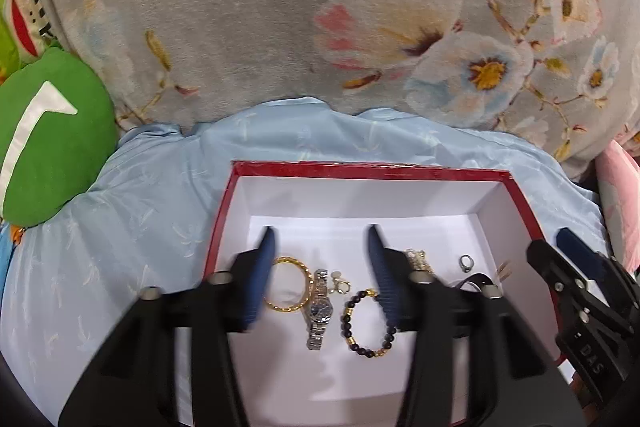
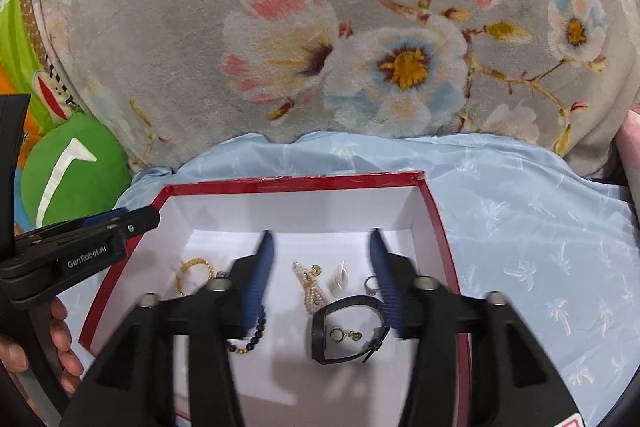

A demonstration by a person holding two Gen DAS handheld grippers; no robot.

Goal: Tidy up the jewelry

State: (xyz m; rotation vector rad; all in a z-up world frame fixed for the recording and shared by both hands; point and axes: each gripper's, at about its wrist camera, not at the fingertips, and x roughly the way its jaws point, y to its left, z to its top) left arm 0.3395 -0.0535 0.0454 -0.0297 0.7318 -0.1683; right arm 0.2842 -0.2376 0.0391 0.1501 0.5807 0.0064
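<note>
A red box (image 1: 224, 211) with a white inside lies on a pale blue sheet (image 1: 132, 195), and all the jewelry lies on its floor. The left gripper (image 1: 322, 239) hangs over the box with its blue fingers (image 1: 262, 271) spread wide and nothing between them. Below it lie a gold bangle (image 1: 289, 285), a silver wristwatch (image 1: 319, 307) touching the bangle's right side, and a dark beaded bracelet (image 1: 366, 323) with gold beads just beside the watch. A silver ring (image 1: 465, 262) lies apart toward the right wall.

The right gripper (image 2: 320, 239) is likewise wide open and empty, over a black watch strap (image 2: 348, 327) that curls around a small gold earring (image 2: 344, 335). A pearl strand (image 2: 308, 283) lies just behind the strap. A grey floral blanket (image 2: 200, 27) rises behind the box, and a green cushion (image 1: 52, 135) sits at the left.
</note>
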